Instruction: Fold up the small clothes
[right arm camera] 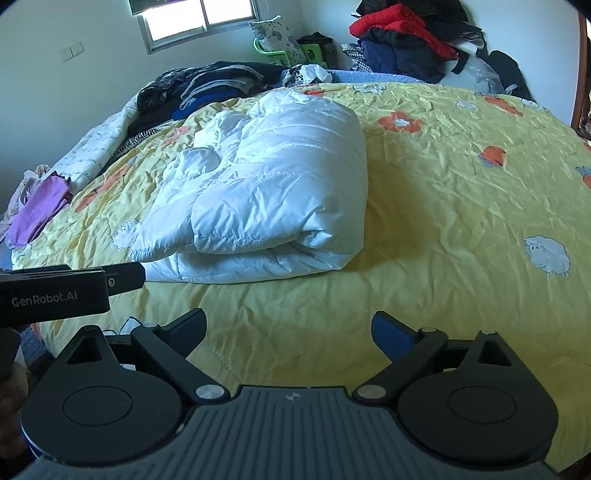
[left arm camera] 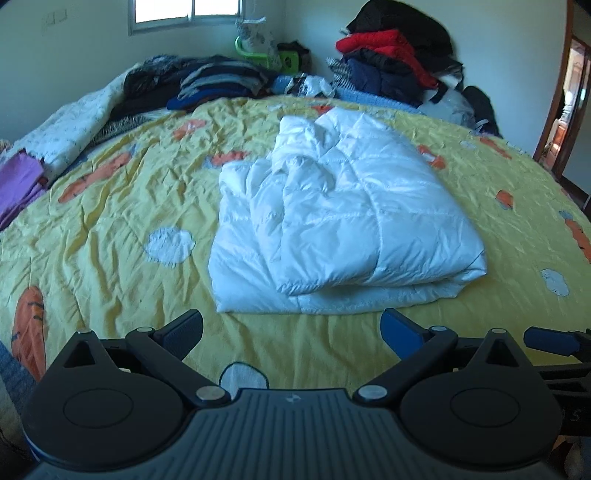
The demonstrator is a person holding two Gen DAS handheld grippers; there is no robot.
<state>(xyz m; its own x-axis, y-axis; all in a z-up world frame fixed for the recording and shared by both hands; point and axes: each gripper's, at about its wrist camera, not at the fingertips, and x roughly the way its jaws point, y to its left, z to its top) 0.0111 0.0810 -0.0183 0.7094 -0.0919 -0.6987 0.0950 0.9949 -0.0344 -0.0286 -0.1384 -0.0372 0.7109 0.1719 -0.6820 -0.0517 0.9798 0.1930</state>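
- Left wrist view: the left gripper (left arm camera: 291, 328) hangs low over the near edge of the bed (left arm camera: 110, 229), its jaws spread wide and holding nothing.
- A white padded jacket (left arm camera: 332, 214) lies folded in the middle of the bed, just beyond the gripper and apart from both fingers.
- The bed is covered by a wrinkled yellow bedspread printed with orange shapes and pale sheep.
- At the right edge of this view, blue fingertips of the right gripper (left arm camera: 550, 339) show beside the left one.
- Right wrist view: the right gripper (right arm camera: 288, 326) is also wide open and empty, over bare bedspread, with the jacket (right arm camera: 266, 192) ahead and to its left.
- The body of the left gripper (right arm camera: 55, 293) enters from the left here; its side reads "GenRobot.AI" in pale letters, and its tip sits just beside the jacket's near left corner; touching or not, I cannot tell.
- No other writing is readable.
- At the far side of the bed lies a stack of dark clothes (left arm camera: 218, 81), and a heap of red and dark coats (left arm camera: 399, 59) rises in the corner.
- Purple cloth (left arm camera: 18, 184) lies at the left edge of the bed.
- A window (right arm camera: 199, 18) is set in the far wall.
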